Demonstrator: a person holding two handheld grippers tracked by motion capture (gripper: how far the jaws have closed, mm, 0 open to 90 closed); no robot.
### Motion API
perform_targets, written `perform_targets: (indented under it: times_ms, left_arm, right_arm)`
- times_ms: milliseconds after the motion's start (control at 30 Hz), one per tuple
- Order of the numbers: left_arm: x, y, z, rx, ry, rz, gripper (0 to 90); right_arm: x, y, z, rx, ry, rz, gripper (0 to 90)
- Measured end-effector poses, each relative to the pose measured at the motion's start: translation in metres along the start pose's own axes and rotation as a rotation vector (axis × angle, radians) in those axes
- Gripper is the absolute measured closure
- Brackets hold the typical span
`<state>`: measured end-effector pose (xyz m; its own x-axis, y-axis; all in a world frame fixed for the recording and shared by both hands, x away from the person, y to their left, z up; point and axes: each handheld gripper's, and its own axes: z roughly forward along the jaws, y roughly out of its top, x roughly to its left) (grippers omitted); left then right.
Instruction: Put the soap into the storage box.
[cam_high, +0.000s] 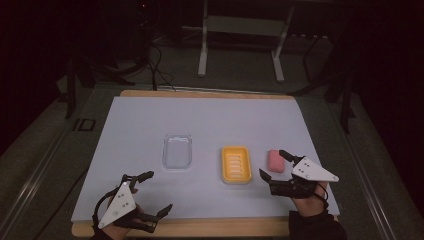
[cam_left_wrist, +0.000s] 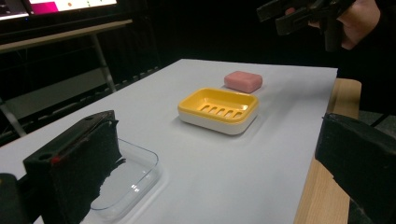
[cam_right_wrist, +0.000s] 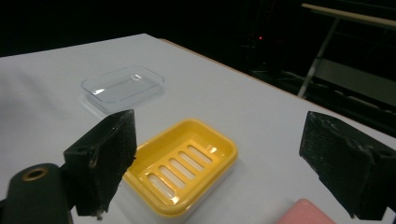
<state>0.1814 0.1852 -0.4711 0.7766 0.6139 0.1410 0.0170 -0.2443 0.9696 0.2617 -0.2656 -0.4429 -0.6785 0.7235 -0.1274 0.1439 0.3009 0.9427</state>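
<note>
Both tools are spread wide and hold nothing. I see the left tool (cam_high: 152, 192) low over the near left part of the bench (cam_high: 140, 120), one jaw aimed toward the clear tray (cam_high: 177, 151), the other close to the wooden front edge (cam_high: 210, 227). My right tool (cam_high: 274, 164) hangs at the near right, its jaws open around empty air, with the pink soap bar (cam_high: 275, 160) just beside its far jaw and the yellow soap dish (cam_high: 236, 164) just to its inner side.

From the right tool's camera the yellow dish (cam_right_wrist: 182, 165) lies straight ahead between the two black jaws, its slotted floor facing up and bare; the clear tray (cam_right_wrist: 122, 86) is farther off beyond the left jaw, and a corner of the soap (cam_right_wrist: 306, 212) peeks in at the bottom. From the left tool's camera the tray (cam_left_wrist: 128, 179) sits right by the near jaw, then the dish (cam_left_wrist: 218, 109), then the soap (cam_left_wrist: 243, 80), with the other tool (cam_left_wrist: 299, 14) up at the far corner.

A pale, smooth sheet covers the bench, leaving wood showing at front and back. Around it the room is dark: a metal stand (cam_high: 242, 40) on the floor beyond, and loose cables (cam_high: 160, 65) trailing near it.
</note>
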Motion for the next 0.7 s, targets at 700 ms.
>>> perform_targets:
  times_ms: [700]
  left_arm:
    - [-0.001, -0.001, 0.003, 0.039, 0.007, 0.014, 0.5]
  right_arm:
    - [-0.010, -0.003, 0.014, 0.184, -0.029, 0.035, 13.5]
